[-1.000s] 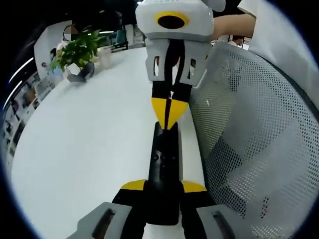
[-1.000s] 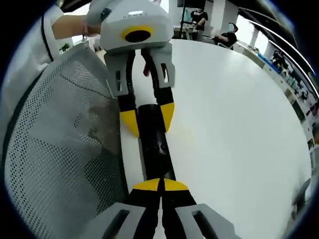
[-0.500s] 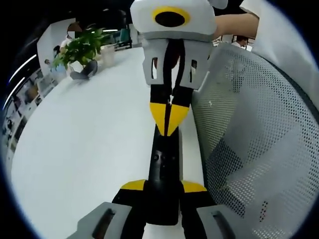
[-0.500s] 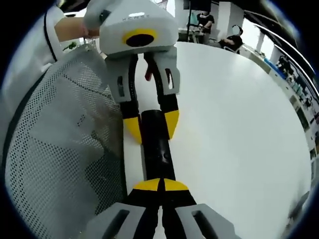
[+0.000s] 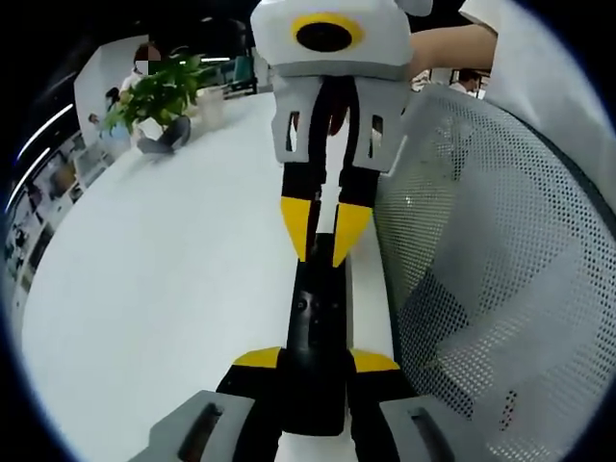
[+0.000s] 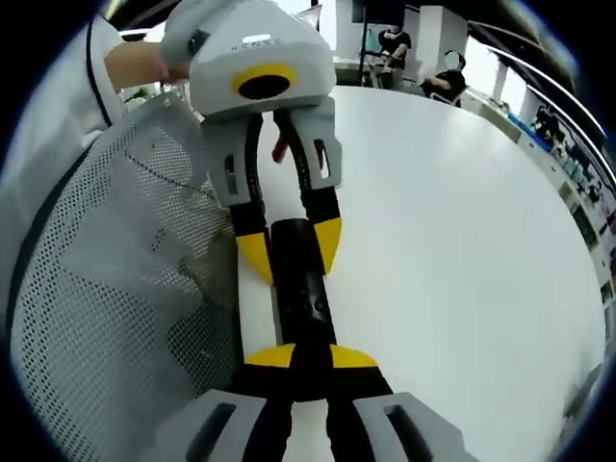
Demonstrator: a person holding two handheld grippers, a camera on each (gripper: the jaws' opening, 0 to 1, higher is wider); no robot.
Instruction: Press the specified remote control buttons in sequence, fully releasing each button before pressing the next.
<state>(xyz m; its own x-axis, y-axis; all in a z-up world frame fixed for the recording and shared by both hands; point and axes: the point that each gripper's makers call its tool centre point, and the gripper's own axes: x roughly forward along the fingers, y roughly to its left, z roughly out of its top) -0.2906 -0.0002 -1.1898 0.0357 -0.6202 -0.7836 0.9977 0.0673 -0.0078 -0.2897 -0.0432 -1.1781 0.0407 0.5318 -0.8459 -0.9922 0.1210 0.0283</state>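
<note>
A black remote control (image 5: 316, 327) lies lengthwise near the white table's (image 5: 164, 289) edge. My left gripper (image 5: 317, 360) is shut on its near end, one yellow-tipped jaw on each side. My right gripper (image 5: 320, 241) comes down from the top of the left gripper view, jaws a little apart, tips just over the remote's far end. In the right gripper view the remote (image 6: 303, 289) runs from my right gripper (image 6: 313, 357), whose yellow tips stand parted, up to the left gripper (image 6: 291, 248) clamped across it. Small buttons show on the remote's top face.
A grey mesh chair back (image 5: 481, 269) stands close beside the table edge and the remote, also seen as the mesh chair back (image 6: 106, 289). A potted plant (image 5: 159, 91) sits at the far end. The person's sleeve (image 5: 539, 58) is above the chair. Seated people (image 6: 445, 75) are far off.
My right gripper's jaws were together with the tips on the remote; now they have parted. The left gripper keeps its hold on the remote.
</note>
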